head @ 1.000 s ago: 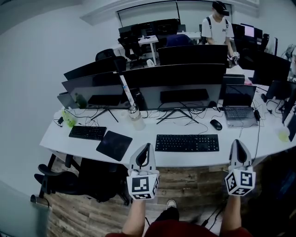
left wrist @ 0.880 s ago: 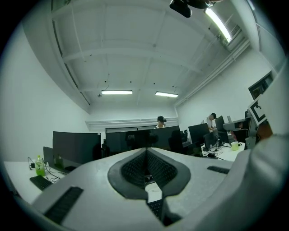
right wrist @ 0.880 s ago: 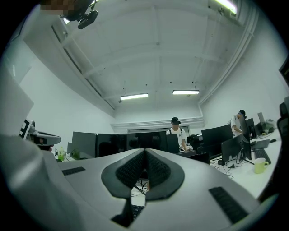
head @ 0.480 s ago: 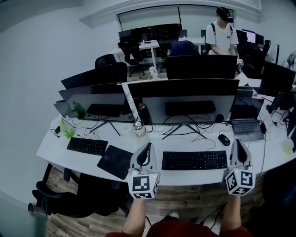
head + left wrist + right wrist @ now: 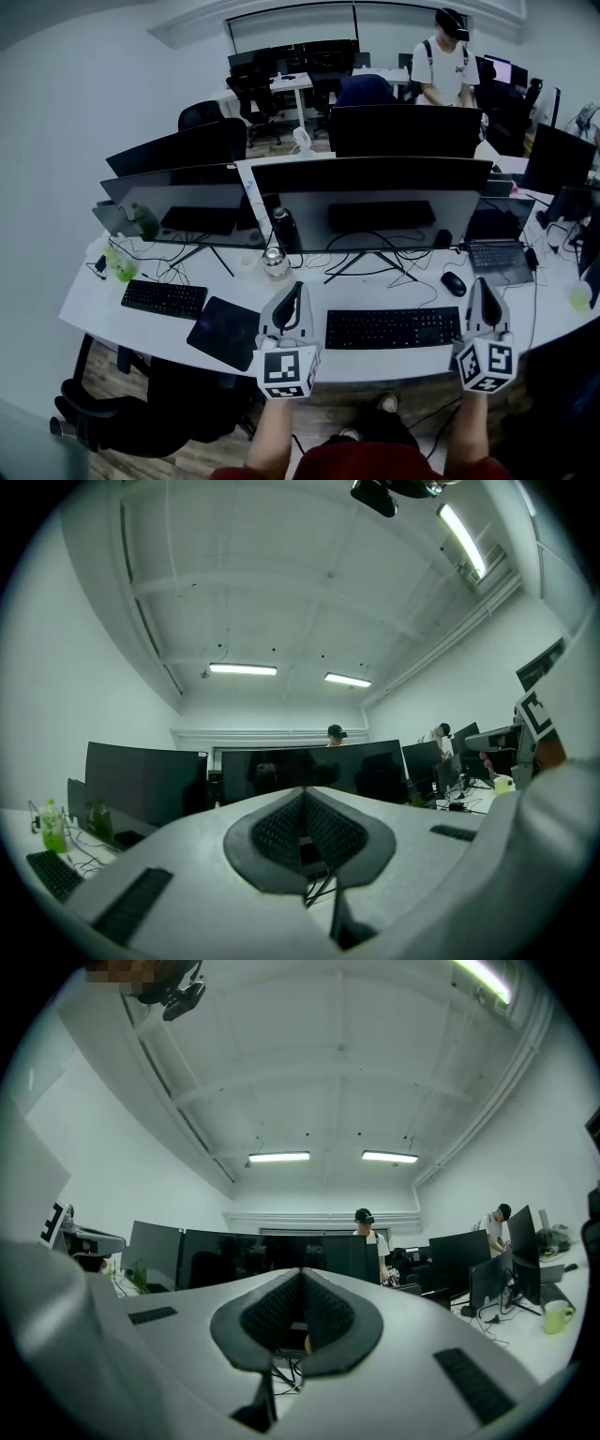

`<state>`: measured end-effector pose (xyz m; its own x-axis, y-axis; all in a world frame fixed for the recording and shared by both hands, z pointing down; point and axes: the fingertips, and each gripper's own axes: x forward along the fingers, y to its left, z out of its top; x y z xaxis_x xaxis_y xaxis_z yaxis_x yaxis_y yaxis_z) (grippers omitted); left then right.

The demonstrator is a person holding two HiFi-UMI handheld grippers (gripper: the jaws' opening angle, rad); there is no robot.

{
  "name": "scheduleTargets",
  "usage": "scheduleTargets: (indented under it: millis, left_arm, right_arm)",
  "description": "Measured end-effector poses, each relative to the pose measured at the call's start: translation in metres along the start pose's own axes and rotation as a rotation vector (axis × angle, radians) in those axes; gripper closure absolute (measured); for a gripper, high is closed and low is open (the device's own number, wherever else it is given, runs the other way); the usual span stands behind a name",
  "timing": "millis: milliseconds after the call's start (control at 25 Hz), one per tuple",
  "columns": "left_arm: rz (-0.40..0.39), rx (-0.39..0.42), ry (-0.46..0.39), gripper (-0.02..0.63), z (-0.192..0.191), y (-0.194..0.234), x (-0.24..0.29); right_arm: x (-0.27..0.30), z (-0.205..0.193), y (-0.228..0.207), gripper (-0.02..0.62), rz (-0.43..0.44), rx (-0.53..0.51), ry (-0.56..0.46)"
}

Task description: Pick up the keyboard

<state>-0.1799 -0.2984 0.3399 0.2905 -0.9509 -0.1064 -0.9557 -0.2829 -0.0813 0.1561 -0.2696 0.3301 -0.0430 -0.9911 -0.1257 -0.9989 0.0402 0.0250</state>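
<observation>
Our left gripper (image 5: 297,291) and right gripper (image 5: 484,286) are both closed tight and hold nothing. We count two keyboards on the desk (image 5: 394,364): the near keyboard (image 5: 392,328) between our grippers, the other keyboard (image 5: 163,298) far left.

The keyboard's (image 5: 392,328) key legends were too small for you to read. The wide monitor (image 5: 370,192) hid part of the laptop (image 5: 499,255).
</observation>
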Motion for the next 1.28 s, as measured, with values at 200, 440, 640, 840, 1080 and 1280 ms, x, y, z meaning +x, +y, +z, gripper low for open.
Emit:
scheduleTargets:
  millis: [200,440,640,840,1080,1280]
  left_arm:
    - [-0.013,0.006,0.013,0.6,-0.01,-0.008,0.012]
    - [-0.001,0.026,0.025,0.6,-0.014,-0.007,0.033]
    - [0.005,0.029,0.029,0.6,-0.015,-0.009,0.054]
    - [0.007,0.032,0.096,0.6,-0.036,-0.016,0.073]
    - [0.003,0.016,0.202,0.6,-0.085,-0.018,0.088]
    - [-0.015,-0.02,0.325,0.598,-0.142,-0.026,0.095]
  right_arm:
    - [0.009,-0.011,-0.012,0.597,-0.014,0.008,0.003]
    - [0.032,-0.019,-0.024,0.596,-0.008,0.024,0.007]
    - [0.049,-0.021,-0.034,0.597,-0.006,0.023,0.004]
    - [0.063,-0.039,-0.049,0.596,-0.012,0.022,0.043]
    - [0.079,-0.088,-0.061,0.595,-0.005,0.024,0.152]
    - [0.085,-0.136,-0.074,0.593,-0.008,0.04,0.243]
